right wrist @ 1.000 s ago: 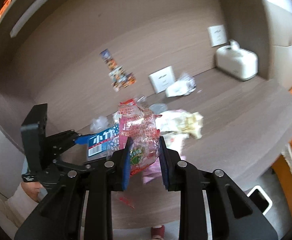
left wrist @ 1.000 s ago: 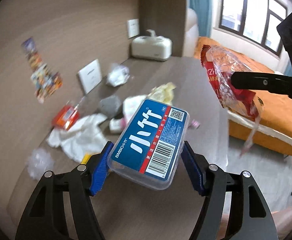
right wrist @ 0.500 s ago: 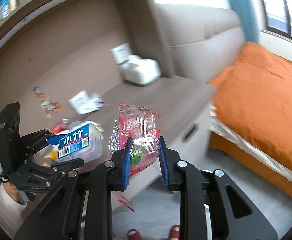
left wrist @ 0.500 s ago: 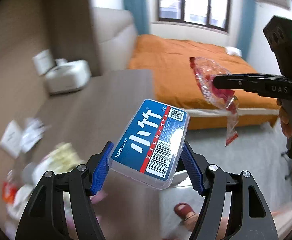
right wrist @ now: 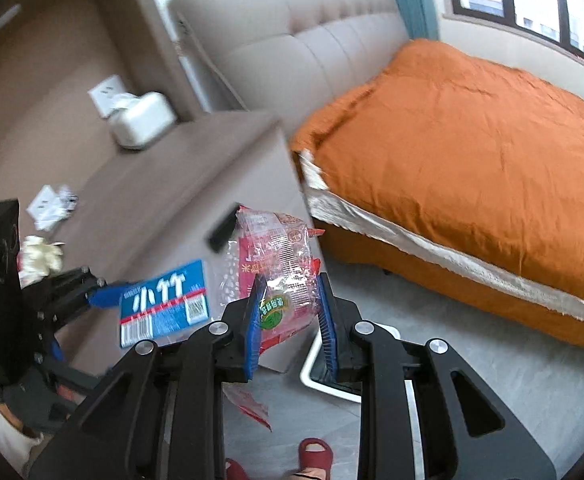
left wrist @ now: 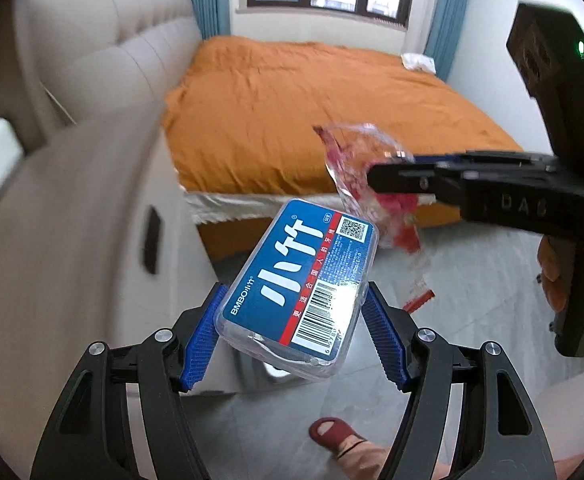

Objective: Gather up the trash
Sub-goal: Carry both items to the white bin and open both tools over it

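Observation:
My left gripper (left wrist: 292, 328) is shut on a clear plastic box with a blue label (left wrist: 297, 284), held in the air beside the desk. The box also shows in the right wrist view (right wrist: 162, 304), with the left gripper (right wrist: 104, 294) at its left. My right gripper (right wrist: 290, 312) is shut on a crinkled red and clear snack wrapper (right wrist: 278, 264). In the left wrist view the wrapper (left wrist: 365, 184) hangs from the right gripper (left wrist: 375, 176), just beyond the box. A white-rimmed bin (right wrist: 319, 372) sits on the floor below the right gripper, mostly hidden.
A brown desk (right wrist: 164, 196) at left carries a white tissue box (right wrist: 142, 120) and crumpled paper trash (right wrist: 40, 256). An orange bed (right wrist: 471, 136) fills the right. Grey floor lies below, with red slippers (right wrist: 315, 454) at the bottom.
Both grippers swung from over the cluttered desk to the right, toward the bed and floor, still holding the box and the wrapper. The bin has come into view below.

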Available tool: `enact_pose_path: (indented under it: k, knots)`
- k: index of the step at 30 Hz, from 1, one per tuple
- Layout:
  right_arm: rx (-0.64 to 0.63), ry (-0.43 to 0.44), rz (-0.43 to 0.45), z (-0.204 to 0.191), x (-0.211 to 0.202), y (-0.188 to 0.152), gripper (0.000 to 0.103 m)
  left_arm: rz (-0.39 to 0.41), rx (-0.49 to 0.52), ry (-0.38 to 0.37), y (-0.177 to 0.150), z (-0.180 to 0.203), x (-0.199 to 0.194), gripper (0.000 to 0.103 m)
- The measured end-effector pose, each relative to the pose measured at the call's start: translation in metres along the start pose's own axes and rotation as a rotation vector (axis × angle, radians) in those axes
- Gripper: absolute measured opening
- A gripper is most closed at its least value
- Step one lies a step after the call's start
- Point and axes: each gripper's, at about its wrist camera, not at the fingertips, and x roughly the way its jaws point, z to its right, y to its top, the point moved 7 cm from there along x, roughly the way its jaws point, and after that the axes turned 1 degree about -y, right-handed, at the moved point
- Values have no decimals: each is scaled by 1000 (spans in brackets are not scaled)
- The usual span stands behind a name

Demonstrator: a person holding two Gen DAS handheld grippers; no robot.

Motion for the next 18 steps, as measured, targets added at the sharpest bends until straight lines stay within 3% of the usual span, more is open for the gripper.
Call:
enact_pose_path:
  k: [7, 18]
  knots:
    - [-4, -46, -52, 55, 79, -32, 27, -97, 5, 1, -33, 7, 124, 67]
    - [10, -42, -176, 96, 206, -93, 27, -222, 30, 22, -78, 4, 263, 67]
